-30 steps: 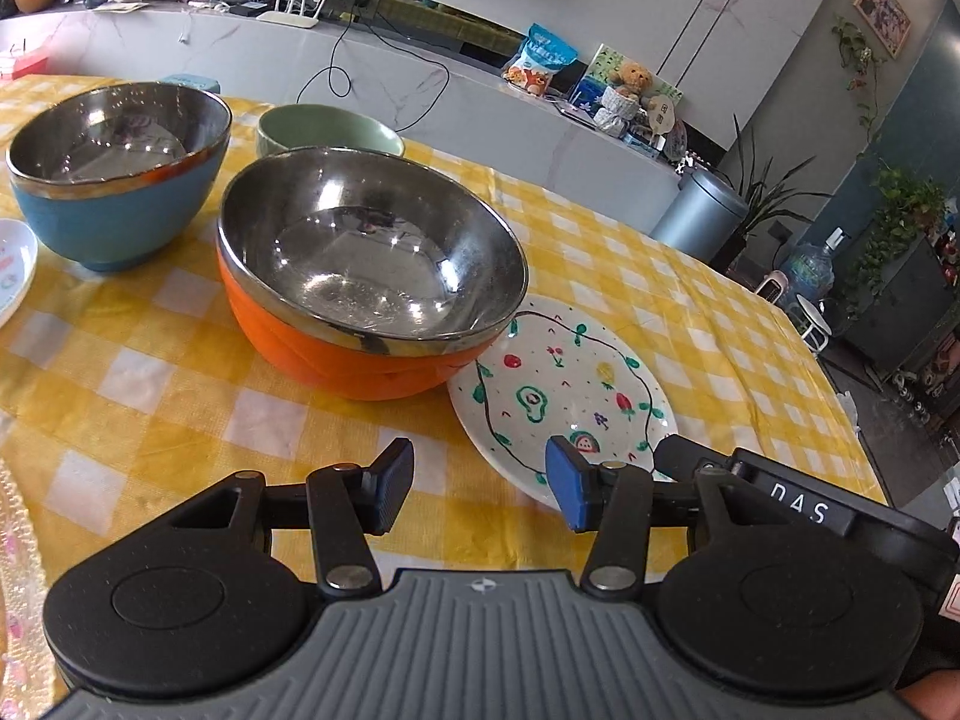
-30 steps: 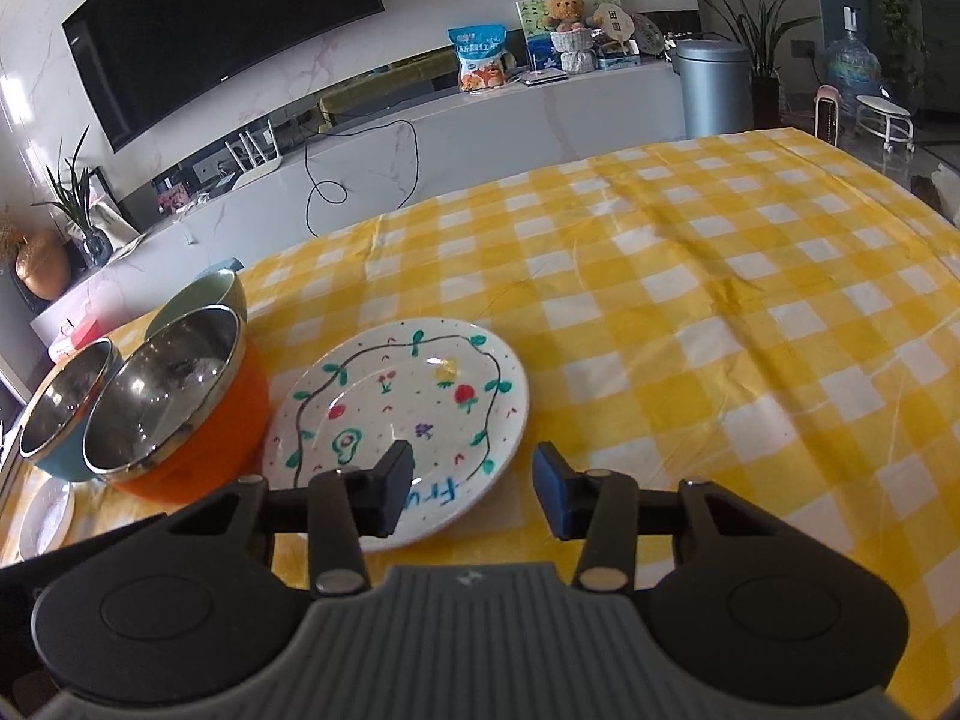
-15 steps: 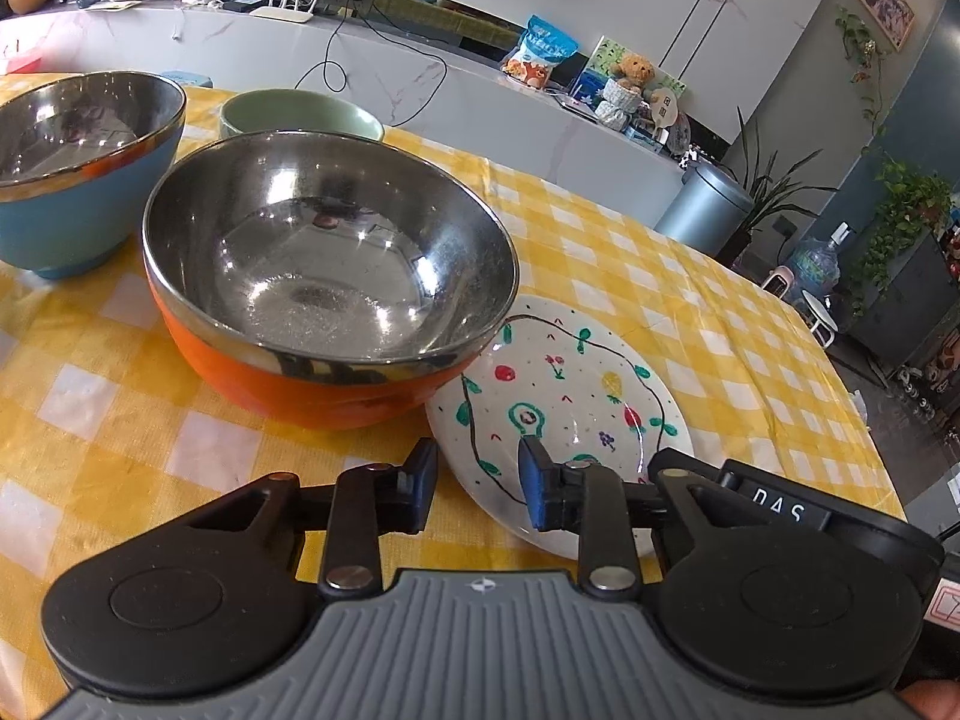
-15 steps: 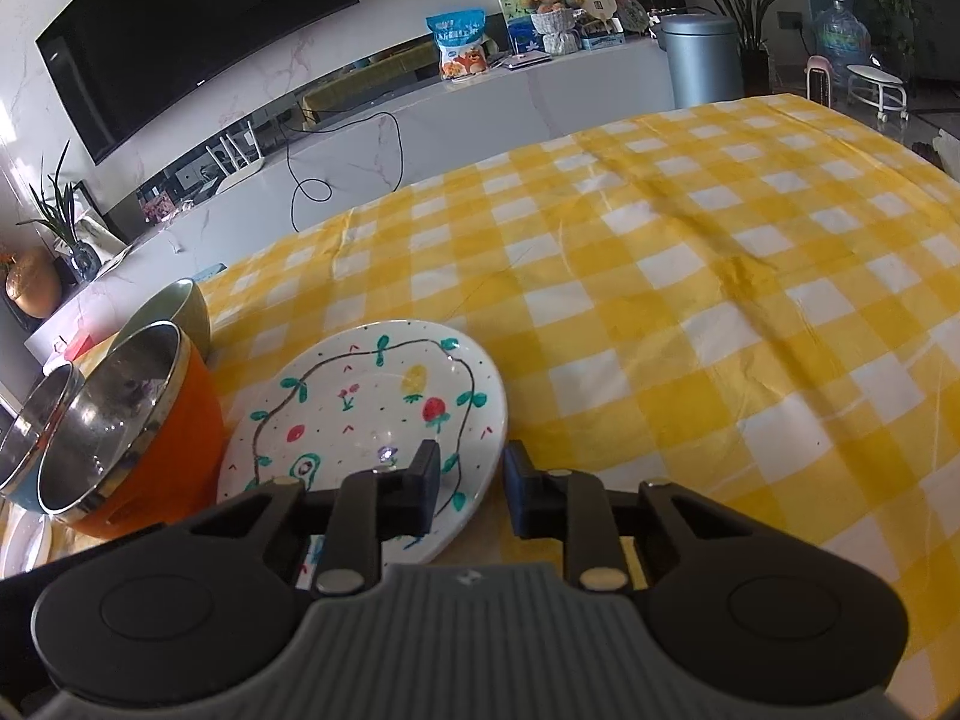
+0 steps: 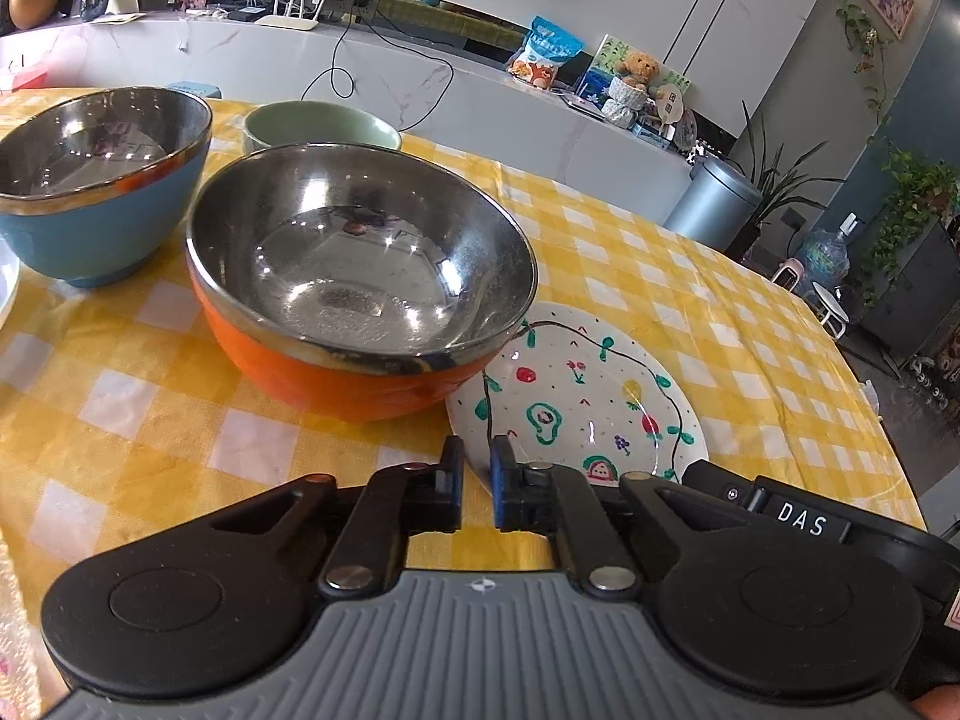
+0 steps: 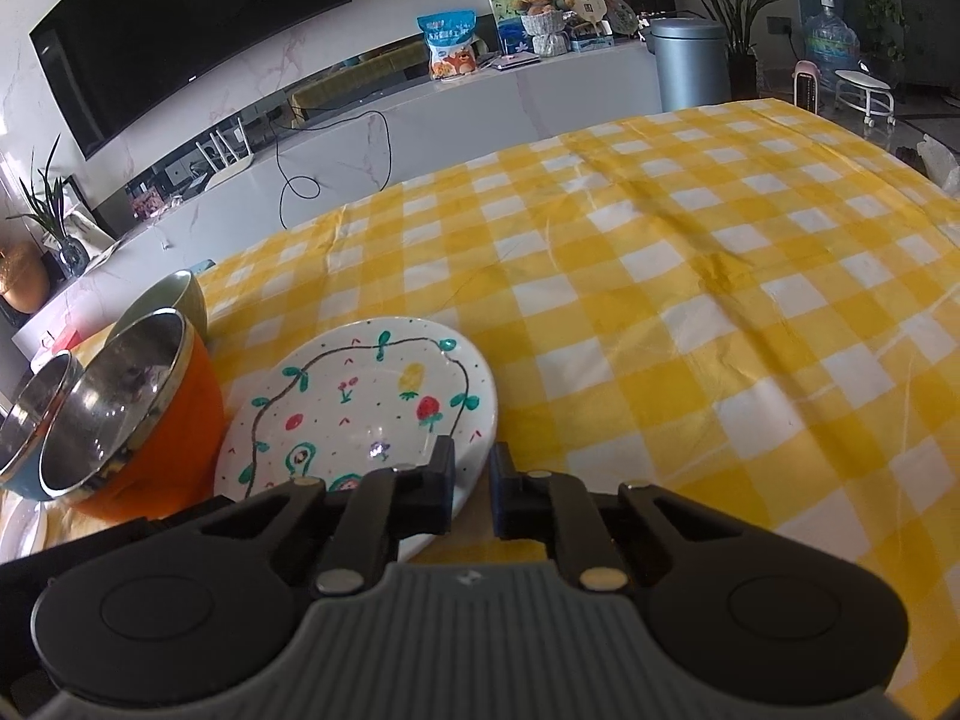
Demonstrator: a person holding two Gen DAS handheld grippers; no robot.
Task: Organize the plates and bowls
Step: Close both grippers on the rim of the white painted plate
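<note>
Orange bowl [image 5: 360, 378] overlapping painted plate's [image 5: 576, 402] far-left rim.

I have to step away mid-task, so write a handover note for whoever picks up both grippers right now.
Left gripper: shut on the painted plate at its near rim.
Right gripper: its fingers have just been closing, on the same plate's rim.
Things: the plate lies beside the orange bowl; blue bowl and green bowl stand beyond; a second plate shows at the left edge.
Done: plate gripped; nothing stacked.
Left: lift the plate, group plates, probably nest bowls.
</note>
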